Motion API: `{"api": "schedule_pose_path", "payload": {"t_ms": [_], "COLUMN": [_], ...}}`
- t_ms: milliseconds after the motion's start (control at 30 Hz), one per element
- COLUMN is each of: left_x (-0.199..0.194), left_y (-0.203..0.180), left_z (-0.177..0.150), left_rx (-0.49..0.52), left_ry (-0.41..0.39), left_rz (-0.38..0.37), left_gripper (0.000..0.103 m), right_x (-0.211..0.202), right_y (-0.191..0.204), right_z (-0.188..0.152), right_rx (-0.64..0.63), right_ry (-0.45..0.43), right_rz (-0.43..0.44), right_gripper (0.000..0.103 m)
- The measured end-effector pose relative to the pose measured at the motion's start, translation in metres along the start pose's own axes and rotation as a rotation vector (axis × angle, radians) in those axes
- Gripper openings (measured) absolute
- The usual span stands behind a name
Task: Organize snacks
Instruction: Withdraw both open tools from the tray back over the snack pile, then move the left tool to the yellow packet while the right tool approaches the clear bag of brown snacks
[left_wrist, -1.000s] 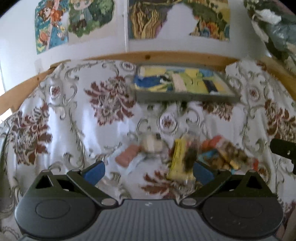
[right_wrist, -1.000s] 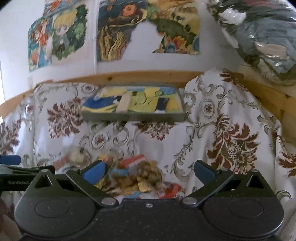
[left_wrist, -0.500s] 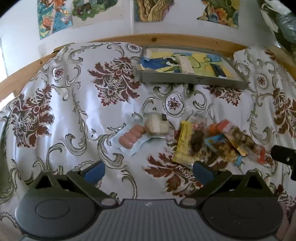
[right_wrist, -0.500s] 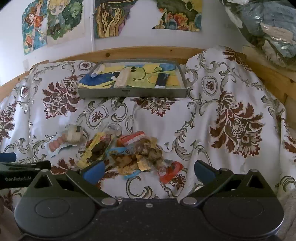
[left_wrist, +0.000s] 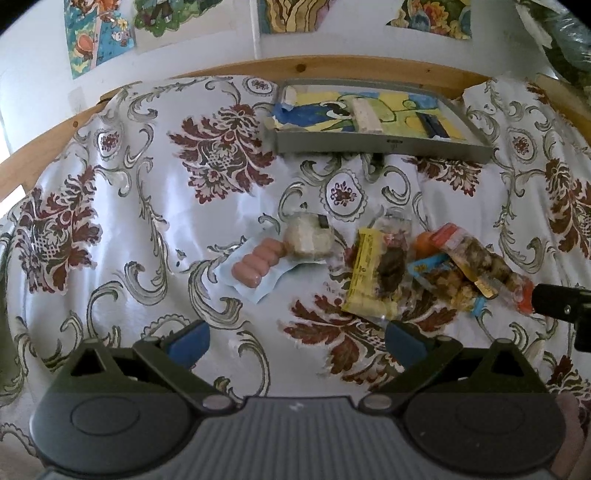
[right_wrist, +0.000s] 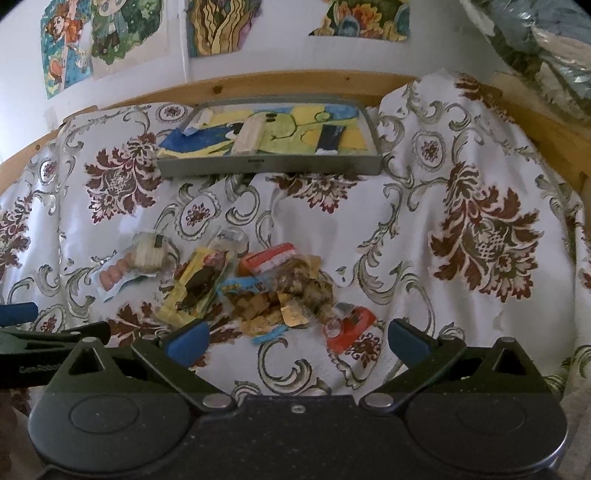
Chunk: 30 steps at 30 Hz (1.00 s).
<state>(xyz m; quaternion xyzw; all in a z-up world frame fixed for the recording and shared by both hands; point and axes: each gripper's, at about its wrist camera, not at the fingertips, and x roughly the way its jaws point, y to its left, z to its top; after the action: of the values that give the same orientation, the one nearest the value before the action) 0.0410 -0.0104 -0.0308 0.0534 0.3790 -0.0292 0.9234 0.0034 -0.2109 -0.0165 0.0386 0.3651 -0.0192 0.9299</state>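
crinkly plastic snack packets (right_wrist: 258, 291), heaped together

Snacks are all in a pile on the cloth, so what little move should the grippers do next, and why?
Probably lower the left gripper toward the sausage pack to pick it up. Both grippers are open and hold nothing, the right gripper too. The sausage pack lies at the left edge of the pile, with only the rice cake overlapping one end, and the grey tray waits behind the snacks.
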Motion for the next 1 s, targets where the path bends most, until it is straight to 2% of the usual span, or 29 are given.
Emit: {"api": "schedule_pose_path", "payload": {"t_ms": [133,300,600,800,1000], "left_x": [0.007,0.017,0.033,0.054,0.082], "left_y": [0.003,0.003,-0.006,-0.016,-0.026], "left_z": [0.002,0.005,0.012,0.019,0.022], "left_rx": [-0.029,-0.046,-0.037,-0.024,0.016], "left_ry": [0.037,0.045,0.021,0.011,0.045], "left_rz": [-0.026,-0.038,-0.089,-0.113,-0.134], "left_gripper": [0.103,0.103,0.103,0.103,0.103], "right_x": [0.005,0.014,0.024,0.045,0.071], "right_y": [-0.002,-0.006,-0.026,-0.051,-0.057], "right_z": [0.004,0.01,0.037,0.054,0.066], "right_rx": [0.01,0.04,0.056,0.097,0.012], "right_ry": [0.031,0.074,0.027,0.023,0.085], "right_rz": [0.026,0.069,0.08,0.173,0.241], "right_gripper": [0.102,0.102,0.102,0.102,0.102]}}
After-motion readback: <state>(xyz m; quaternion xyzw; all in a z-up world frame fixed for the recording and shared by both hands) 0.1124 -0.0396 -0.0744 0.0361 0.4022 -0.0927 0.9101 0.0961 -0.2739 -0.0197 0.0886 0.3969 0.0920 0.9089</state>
